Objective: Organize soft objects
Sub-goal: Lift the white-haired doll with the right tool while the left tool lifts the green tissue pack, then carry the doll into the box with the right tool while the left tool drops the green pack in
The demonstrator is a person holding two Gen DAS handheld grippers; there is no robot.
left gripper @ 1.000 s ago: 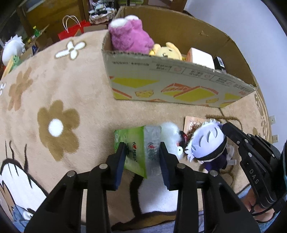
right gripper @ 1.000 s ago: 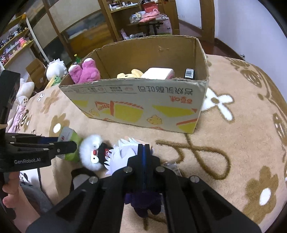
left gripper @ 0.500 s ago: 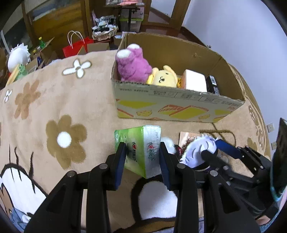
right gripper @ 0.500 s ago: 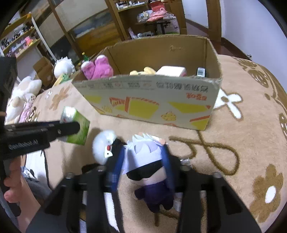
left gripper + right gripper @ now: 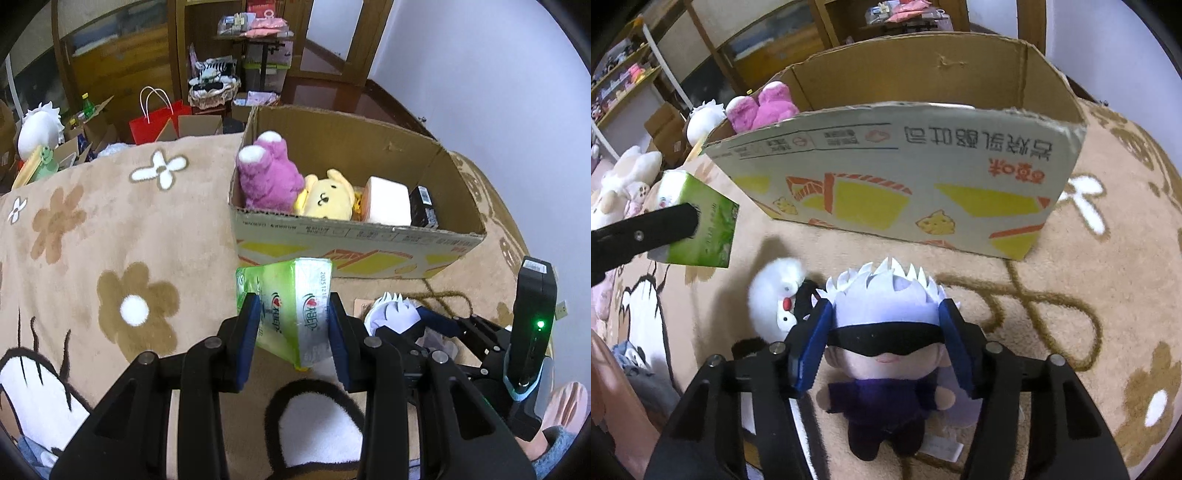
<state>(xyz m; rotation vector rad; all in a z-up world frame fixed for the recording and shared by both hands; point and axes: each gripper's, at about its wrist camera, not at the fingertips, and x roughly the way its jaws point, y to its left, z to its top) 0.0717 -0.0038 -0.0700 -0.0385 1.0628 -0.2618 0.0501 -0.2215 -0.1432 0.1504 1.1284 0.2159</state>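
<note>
At lower centre, the left gripper (image 5: 291, 328) is clamped on a green tissue pack (image 5: 286, 306) held clear of the carpet (image 5: 110, 229), while the right gripper (image 5: 884, 347) sits open around a white-haired doll (image 5: 886, 332) — to be squeezed gently at the head, then lifted over the cardboard box (image 5: 897, 192) wall above — slowly.

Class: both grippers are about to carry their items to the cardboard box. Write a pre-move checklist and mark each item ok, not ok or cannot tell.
1. Left gripper clamped on the green tissue pack: ok, both pads press its sides.
2. Tissue pack clear of the rug: ok, it casts a shadow below in the right wrist view.
3. Right gripper closed firmly on the white-haired doll: cannot tell; the pads flank its head.
4. Doll off the rug: cannot tell.
5. Free space in the cardboard box: ok, the right end beside the black item looks open.
6. White fluffy toy clear of the doll: not ok, it touches the doll's head.
</note>
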